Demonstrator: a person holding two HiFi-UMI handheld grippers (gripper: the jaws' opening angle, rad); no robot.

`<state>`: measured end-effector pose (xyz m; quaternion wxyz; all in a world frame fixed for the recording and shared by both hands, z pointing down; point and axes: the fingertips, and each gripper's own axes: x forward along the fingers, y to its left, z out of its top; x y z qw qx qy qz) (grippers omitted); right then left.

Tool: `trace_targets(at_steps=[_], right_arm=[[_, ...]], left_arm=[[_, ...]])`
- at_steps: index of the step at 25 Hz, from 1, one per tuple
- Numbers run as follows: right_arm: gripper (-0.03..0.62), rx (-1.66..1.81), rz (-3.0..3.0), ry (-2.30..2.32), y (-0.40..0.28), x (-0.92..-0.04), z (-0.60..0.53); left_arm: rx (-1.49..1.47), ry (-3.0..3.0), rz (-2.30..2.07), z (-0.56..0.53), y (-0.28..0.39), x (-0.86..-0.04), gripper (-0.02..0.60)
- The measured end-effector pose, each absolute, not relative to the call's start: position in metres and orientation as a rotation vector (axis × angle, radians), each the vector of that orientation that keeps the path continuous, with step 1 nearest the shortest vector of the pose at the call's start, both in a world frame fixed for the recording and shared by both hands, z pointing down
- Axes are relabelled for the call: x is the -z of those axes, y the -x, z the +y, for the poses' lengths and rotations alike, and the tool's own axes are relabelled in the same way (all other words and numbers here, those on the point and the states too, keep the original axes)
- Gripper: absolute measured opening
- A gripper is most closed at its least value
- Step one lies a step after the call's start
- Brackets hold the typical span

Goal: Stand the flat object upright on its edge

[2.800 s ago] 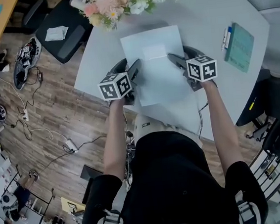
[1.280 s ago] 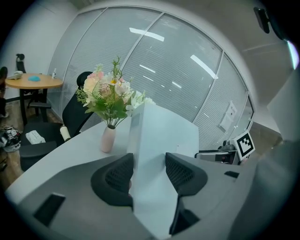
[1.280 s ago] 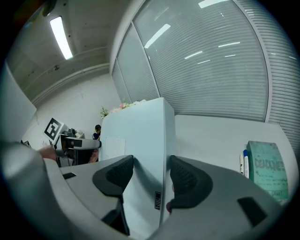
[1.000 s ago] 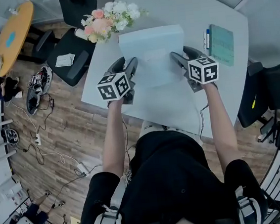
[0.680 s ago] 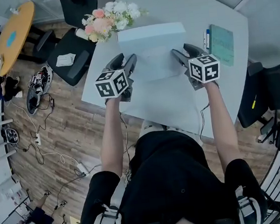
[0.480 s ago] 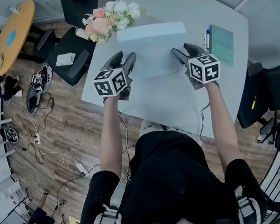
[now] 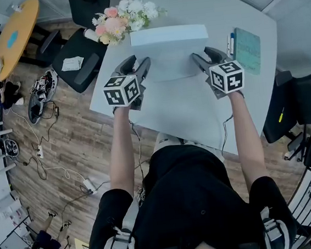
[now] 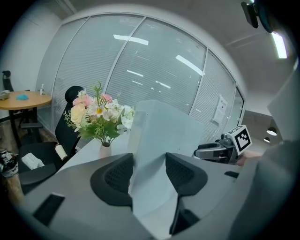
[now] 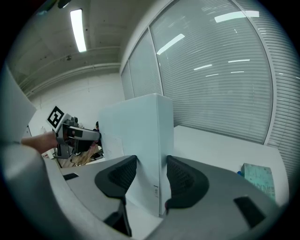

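Observation:
The flat white box [image 7: 170,56] stands almost upright on the white table [image 7: 198,111], its top edge toward the far side. My left gripper [image 7: 138,63] holds its left side, and both pads lie against the box [image 8: 159,136] in the left gripper view. On the opposite side, my right gripper [image 7: 202,54] has its jaws closing on the box's right edge [image 9: 140,136], which fills the gap between its pads [image 9: 178,180]. Each gripper shows in the other's view: the right gripper [image 8: 220,150] and the left gripper [image 9: 75,133].
A vase of pink and white flowers [image 7: 122,17] stands at the table's far left corner, close to the box. A teal notebook [image 7: 247,49] with a pen [image 7: 228,42] lies to the right. A black chair [image 7: 76,55] stands beyond the table's left edge.
The box has been tipped up from lying flat to nearly upright, its near edge rising. Both grippers stayed on its sides and moved a little farther away.

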<state>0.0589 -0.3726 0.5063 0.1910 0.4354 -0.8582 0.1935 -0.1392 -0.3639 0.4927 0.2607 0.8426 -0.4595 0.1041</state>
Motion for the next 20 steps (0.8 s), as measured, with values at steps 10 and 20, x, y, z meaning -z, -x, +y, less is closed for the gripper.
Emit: trace_targets(at_steps=[10,20], right_arm=[[0.216,-0.54,-2.407,-1.202,-0.053,-0.513,-0.366],[0.216,-0.546,-2.415,-1.211,-0.054,-0.512,-0.355]], left_arm=[[-0.231,-2.275,-1.237,-0.359,0.144,-0.497,0.23],[-0.264,-2.303,-1.21,-0.344,0.143,-0.499,0.233]])
